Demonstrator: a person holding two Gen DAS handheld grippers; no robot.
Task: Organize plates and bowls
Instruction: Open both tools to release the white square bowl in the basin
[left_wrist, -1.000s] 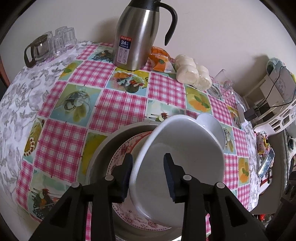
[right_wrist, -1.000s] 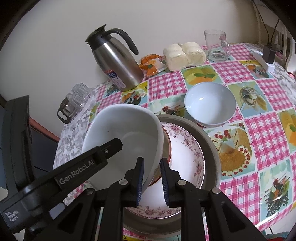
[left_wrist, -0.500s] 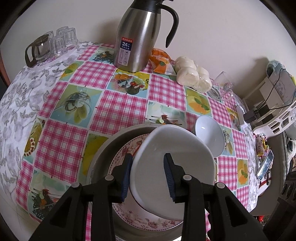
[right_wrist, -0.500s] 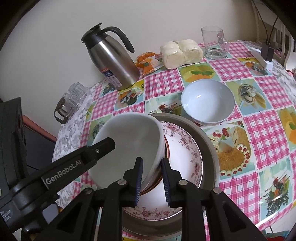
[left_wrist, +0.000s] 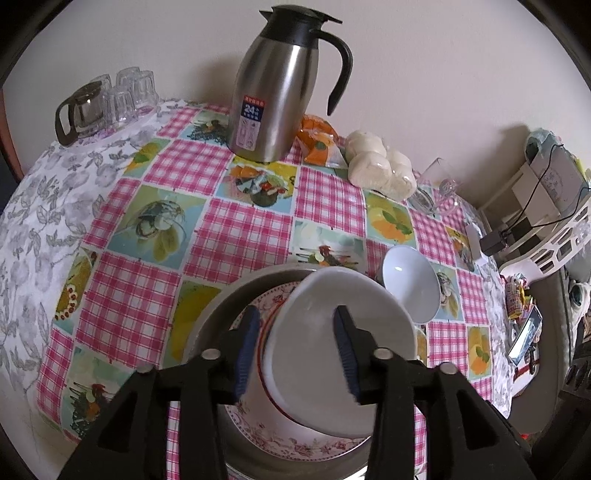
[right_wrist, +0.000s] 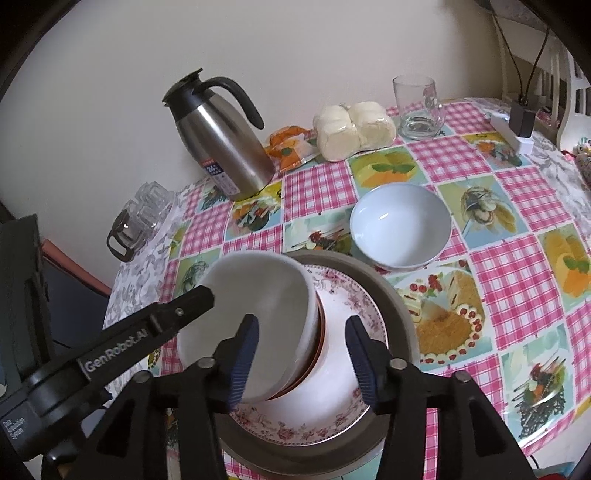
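Now, nested bowl: the white bowl (right_wrist: 258, 317) sits tilted in a red-rimmed bowl (right_wrist: 317, 354) on the floral plate (right_wrist: 351, 306).
Loose bowl: the pale blue bowl (right_wrist: 400, 225) stands on the worktop (right_wrist: 517, 273), at one o'clock from the stack, just beside its grey dish (right_wrist: 399, 314).
Right hand-held gripper (right_wrist: 301, 358): released, jaws straddling the white bowl's rim, nearer the blue bowl.
Left hand-held gripper (left_wrist: 295, 354): released over the white bowl.
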